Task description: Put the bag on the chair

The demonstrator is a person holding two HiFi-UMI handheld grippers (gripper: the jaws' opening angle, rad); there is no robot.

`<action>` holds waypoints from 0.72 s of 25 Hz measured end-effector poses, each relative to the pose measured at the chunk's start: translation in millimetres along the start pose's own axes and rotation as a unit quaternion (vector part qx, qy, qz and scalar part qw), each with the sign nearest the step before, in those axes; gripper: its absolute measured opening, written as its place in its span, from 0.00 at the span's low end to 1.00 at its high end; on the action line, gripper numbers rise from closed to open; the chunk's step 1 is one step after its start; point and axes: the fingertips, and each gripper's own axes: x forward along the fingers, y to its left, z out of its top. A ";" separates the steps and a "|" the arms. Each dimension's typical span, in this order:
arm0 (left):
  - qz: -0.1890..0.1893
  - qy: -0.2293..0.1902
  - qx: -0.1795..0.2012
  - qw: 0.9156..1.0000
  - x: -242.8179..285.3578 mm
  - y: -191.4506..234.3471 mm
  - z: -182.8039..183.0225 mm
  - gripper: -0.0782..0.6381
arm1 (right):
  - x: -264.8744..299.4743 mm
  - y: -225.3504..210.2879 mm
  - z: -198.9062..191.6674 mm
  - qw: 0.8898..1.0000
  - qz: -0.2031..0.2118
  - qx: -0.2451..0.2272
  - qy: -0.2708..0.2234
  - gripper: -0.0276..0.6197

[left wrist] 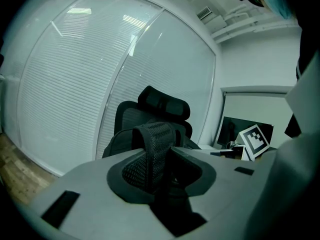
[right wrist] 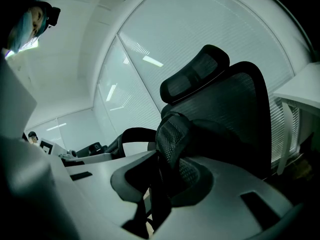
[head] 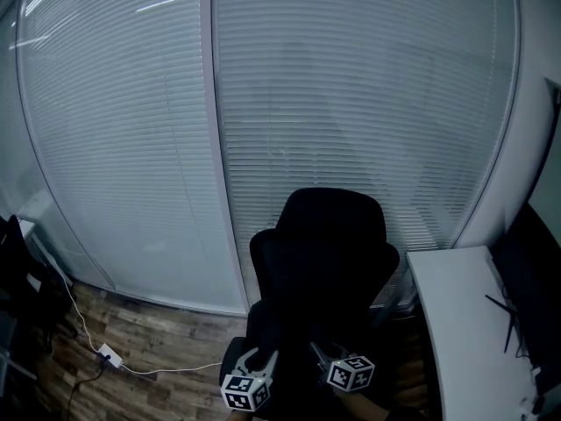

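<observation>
The black mesh office chair (head: 333, 235) stands against the window blinds, with both grippers low in front of its seat. The black bag shows mostly as padded mesh straps; in the head view its body merges with the dark seat. One strap (left wrist: 155, 144) runs up between the jaws of my left gripper (left wrist: 162, 169), which stand apart with a dark gap beside it. My right gripper (right wrist: 165, 184) is shut on the other mesh strap (right wrist: 172, 134), with the chair back (right wrist: 225, 99) just behind. In the head view the left gripper (head: 261, 360) and right gripper (head: 321, 355) sit close together.
A white desk (head: 456, 323) stands right of the chair. A glass wall with blinds (head: 351, 103) runs behind it. On the wooden floor at left lies a white power strip (head: 107, 355) with its cable, beside dark furniture (head: 17, 270).
</observation>
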 end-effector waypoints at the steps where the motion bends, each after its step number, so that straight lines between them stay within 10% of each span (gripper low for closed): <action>1: 0.002 0.002 -0.002 1.000 0.5 0.7 -1.3 0.28 | -0.1 -2.2 -1.7 1.000 -0.003 0.001 0.004 0.14; 18: 0.020 0.036 -0.027 0.999 1.2 20.3 -18.5 0.34 | 4.5 -27.7 -25.4 0.997 -0.051 0.024 0.044 0.21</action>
